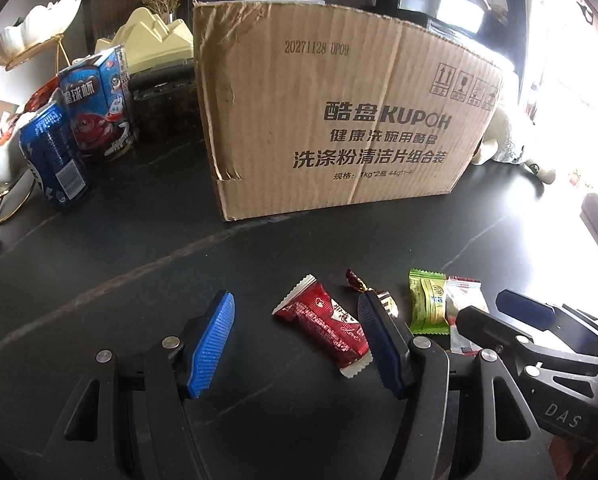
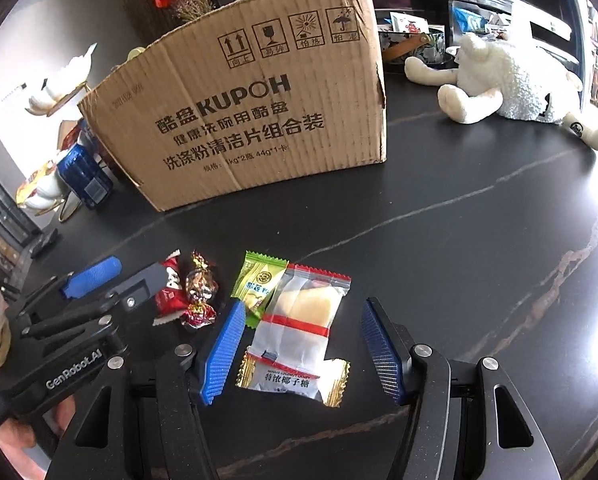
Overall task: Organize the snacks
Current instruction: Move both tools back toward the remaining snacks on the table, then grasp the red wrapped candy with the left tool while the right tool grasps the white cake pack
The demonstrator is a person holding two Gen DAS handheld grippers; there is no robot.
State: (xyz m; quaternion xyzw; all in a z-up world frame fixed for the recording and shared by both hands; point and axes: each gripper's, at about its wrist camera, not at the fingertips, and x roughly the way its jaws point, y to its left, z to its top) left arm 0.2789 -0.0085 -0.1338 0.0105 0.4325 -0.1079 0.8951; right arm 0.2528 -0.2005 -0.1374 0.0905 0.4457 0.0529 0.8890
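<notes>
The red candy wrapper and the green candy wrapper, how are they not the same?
The red plastic candy wrapper is longer; the green plastic candy wrapper is shorter and squarer. The red one lies alone and slanted; the green one is tucked partly under a clear packet. Both lie flat on the black table, with zigzag ends.

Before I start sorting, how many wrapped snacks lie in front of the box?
5: red packet leftmost, foil candy beside it, green packet, clear red-striped pouch overlapping it, gold-edged coconut candy nearest. Others could hide underneath.
</notes>
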